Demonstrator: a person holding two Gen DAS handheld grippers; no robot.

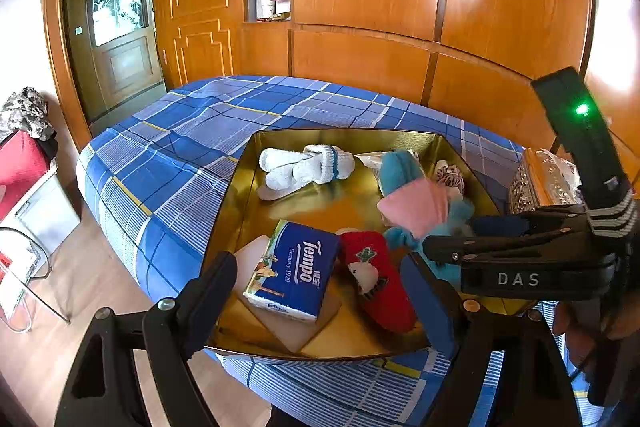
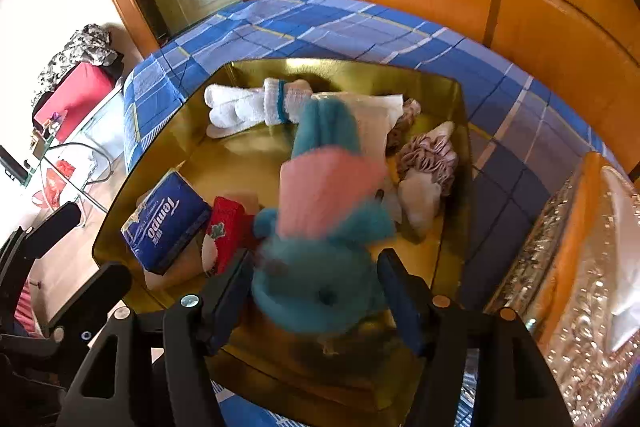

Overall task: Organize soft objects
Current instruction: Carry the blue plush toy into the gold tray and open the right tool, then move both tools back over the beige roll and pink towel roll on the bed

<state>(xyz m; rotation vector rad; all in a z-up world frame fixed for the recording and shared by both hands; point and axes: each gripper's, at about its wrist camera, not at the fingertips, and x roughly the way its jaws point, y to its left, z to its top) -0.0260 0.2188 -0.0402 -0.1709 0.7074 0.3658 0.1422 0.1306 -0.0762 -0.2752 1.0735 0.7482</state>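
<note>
On bed (image 1: 192, 131), plaid blue sheet: gold tray (image 1: 240, 195) holding soft items. White socks (image 1: 304, 167) at far side; Tempo tissue pack (image 1: 292, 271) and red sock (image 1: 376, 279) near front. Right gripper (image 2: 316, 291) over tray, jaws spread, teal-and-pink plush toy (image 2: 320, 227) between them, blurred; pad contact unclear. Left gripper (image 1: 324, 295) spread, empty, at tray's near rim.

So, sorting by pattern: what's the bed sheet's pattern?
Blue plaid bed sheet with thin yellow lines; clearest from the left wrist.
</note>
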